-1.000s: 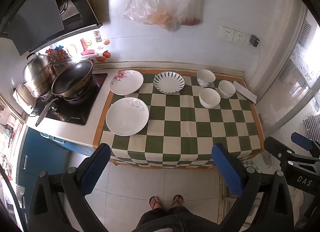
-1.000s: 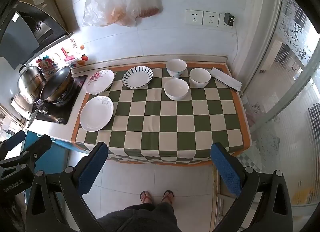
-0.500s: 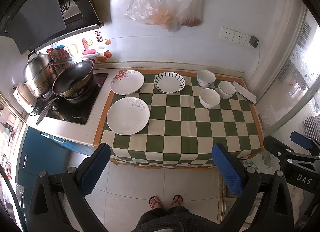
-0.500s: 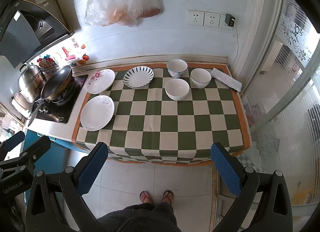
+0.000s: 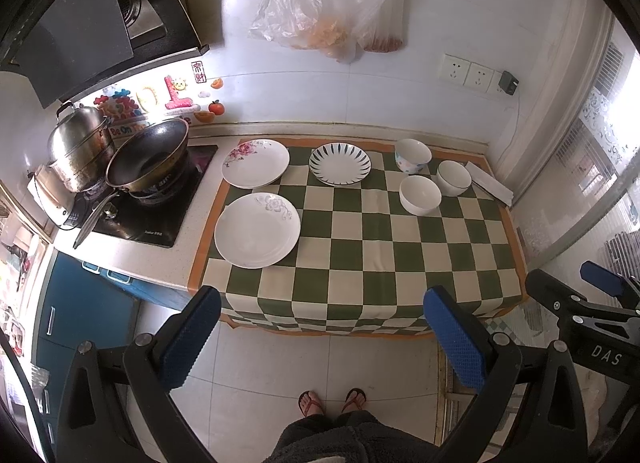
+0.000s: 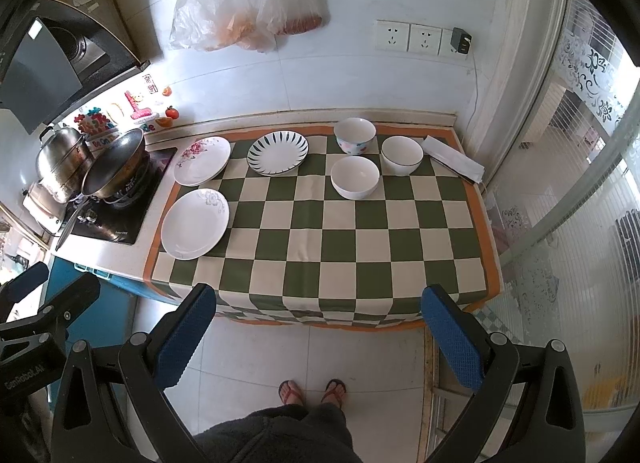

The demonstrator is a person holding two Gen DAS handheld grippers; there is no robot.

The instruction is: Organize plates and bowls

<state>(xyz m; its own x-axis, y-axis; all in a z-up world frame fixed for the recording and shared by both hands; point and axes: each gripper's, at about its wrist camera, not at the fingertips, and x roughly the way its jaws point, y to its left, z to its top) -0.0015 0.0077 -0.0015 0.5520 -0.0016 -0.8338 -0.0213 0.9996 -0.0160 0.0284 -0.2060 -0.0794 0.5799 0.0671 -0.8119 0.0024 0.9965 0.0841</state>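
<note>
Blue-padded left gripper held high over the floor in front of the counter, jaws spread wide, nothing between them. Right gripper same pose, level beside it, jaws wide apart and empty; both angled down toward the checkered cloth. Person's sandalled feet on the tiles below. On the cloth's left, nearest: plate with grey flower. Behind it, pink-flower plate, just apart. Blue-striped plate at back centre. Right back: three bowls clustered close, plain white bowl nearest, dark-rimmed bowl beside it, patterned bowl farthest. Wok on stove, far left.
</note>
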